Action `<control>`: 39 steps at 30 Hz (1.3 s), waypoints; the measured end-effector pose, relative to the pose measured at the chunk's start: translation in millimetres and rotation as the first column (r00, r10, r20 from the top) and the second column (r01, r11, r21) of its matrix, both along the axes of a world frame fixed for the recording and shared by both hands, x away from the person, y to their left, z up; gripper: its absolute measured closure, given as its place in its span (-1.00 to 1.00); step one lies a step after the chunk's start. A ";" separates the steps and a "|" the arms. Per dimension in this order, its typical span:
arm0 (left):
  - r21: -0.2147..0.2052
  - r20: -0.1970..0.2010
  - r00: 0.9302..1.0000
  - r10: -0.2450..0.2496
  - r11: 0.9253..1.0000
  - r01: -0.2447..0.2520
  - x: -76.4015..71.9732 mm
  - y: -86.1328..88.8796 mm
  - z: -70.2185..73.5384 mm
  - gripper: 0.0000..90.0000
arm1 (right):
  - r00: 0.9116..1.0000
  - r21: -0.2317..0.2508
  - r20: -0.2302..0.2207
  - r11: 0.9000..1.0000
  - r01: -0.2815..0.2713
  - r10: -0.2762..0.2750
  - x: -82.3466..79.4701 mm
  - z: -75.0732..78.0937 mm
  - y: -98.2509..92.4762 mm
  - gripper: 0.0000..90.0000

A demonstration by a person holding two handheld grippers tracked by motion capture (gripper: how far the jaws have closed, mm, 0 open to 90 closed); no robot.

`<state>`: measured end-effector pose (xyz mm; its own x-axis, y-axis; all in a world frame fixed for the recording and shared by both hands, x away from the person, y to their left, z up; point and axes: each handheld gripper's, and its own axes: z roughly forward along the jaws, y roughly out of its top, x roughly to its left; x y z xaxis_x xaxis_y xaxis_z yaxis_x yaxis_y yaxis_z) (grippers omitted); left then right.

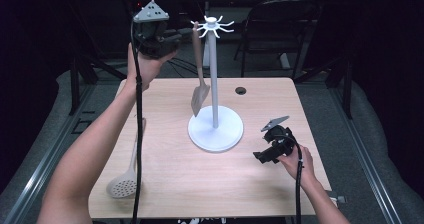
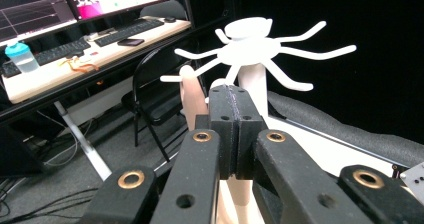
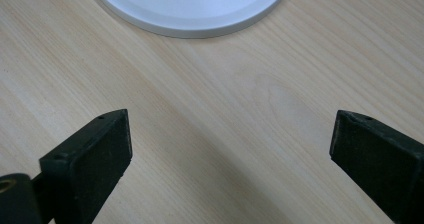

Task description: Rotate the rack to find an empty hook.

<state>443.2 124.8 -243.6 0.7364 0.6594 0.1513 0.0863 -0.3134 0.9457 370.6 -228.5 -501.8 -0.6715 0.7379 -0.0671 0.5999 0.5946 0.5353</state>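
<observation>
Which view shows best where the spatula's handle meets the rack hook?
The left gripper view: the spatula handle top sits beside a hook of the white rack. The high view shows the whole spatula hanging; the right gripper view shows the rack's base.

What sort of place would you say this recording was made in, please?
Probably a lab or office set up for recording: a small wooden table stands alone in a dark, curtained space, and the left gripper view shows a desk with monitors and keyboards, plus a folding chair.

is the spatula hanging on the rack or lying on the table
Hanging. The spatula dangles blade-down from an arm of the white utensil rack, its blade above the table, beside the pole.
</observation>
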 end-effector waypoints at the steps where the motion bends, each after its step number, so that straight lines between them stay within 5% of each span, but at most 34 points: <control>1: 0.000 0.000 1.000 0.000 1.000 0.000 0.6 0.0 0.1 1.00 | 1.000 0.001 0.000 1.000 0.000 0.000 0.0 0.0 0.0 -0.94; 16: -0.032 -0.012 1.000 -0.002 1.000 0.001 2.5 2.9 -3.0 1.00 | 1.000 -0.006 0.001 1.000 -0.012 0.012 -0.2 1.1 -0.1 -0.95; 28: -0.025 -0.058 0.998 0.008 1.000 -0.009 -10.3 19.8 -20.7 0.03 | 1.000 0.006 -0.007 1.000 -0.013 0.013 0.1 1.0 0.6 -0.96; 39: 0.015 -0.105 0.992 0.069 0.998 -0.068 -25.8 40.9 -53.9 -0.50 | 1.000 0.021 -0.015 1.000 -0.010 0.011 2.3 -1.1 1.5 -0.97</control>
<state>417.4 165.7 -297.5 0.7017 0.7077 0.0826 0.2073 -0.3137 0.9266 372.8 -226.9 -503.0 -0.6802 0.7319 -0.0411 0.6020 0.5896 0.5385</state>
